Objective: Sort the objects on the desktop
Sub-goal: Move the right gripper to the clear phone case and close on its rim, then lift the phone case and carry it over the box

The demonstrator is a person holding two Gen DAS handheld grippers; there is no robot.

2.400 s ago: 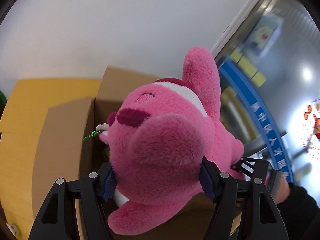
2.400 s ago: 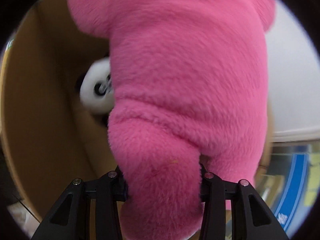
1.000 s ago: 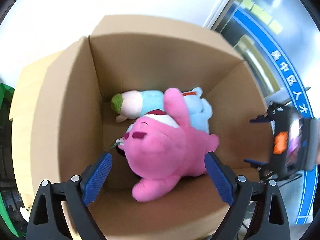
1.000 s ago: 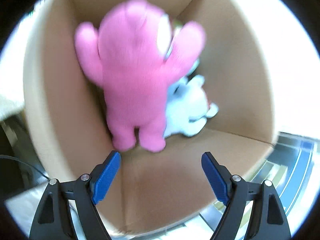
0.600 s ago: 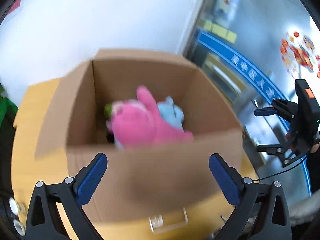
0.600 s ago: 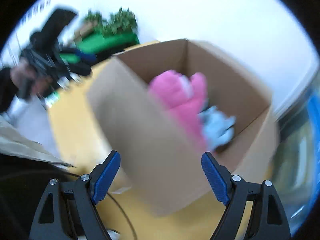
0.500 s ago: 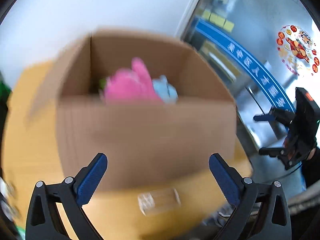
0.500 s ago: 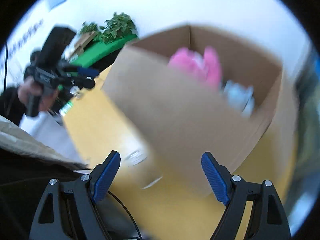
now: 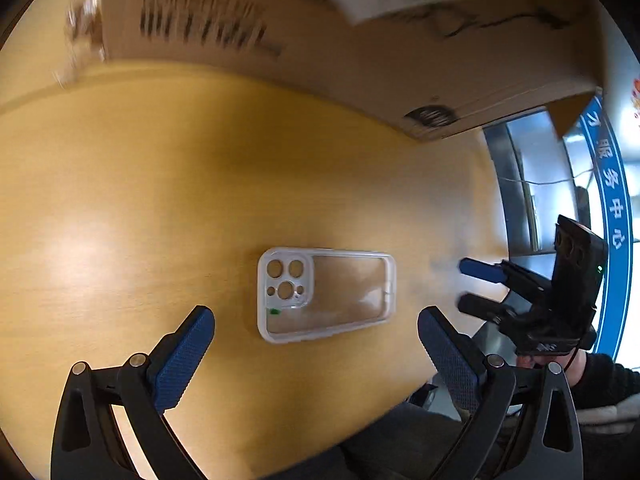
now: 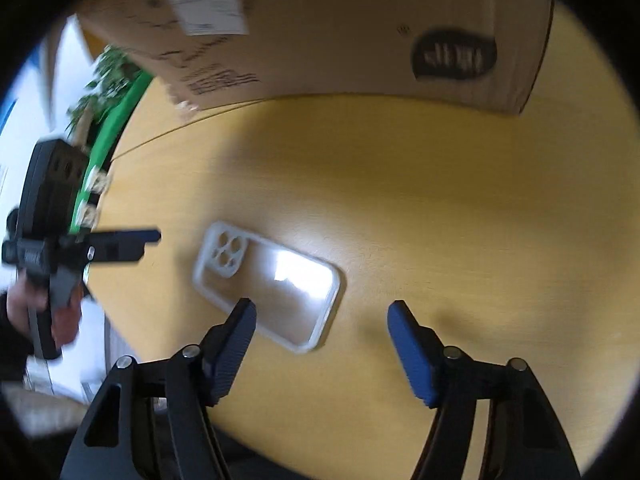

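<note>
A clear phone case [image 9: 326,294] with a white rim lies flat on the yellow wooden table [image 9: 160,200]. My left gripper [image 9: 316,332] hangs open just above it, the case sitting between and ahead of its blue pads. In the right wrist view the same phone case [image 10: 268,284] lies ahead and left of my right gripper [image 10: 322,320], which is open with nothing in it. The cardboard box [image 9: 320,20] stands at the far side of the table; its inside is hidden from here. Each gripper shows in the other's view: the right gripper [image 9: 472,288] and the left gripper [image 10: 148,235].
The cardboard box [image 10: 340,28] fills the top of the right wrist view, with labels on its near wall. A green surface with plants [image 10: 112,92] lies off the table's left. A blue-striped glass wall [image 9: 608,184] is at the right. The table edge runs close below the grippers.
Both grippers let go of the pink plush, which dropped into the box. They then pulled back and swung down to the table, where the phone case now lies below them.
</note>
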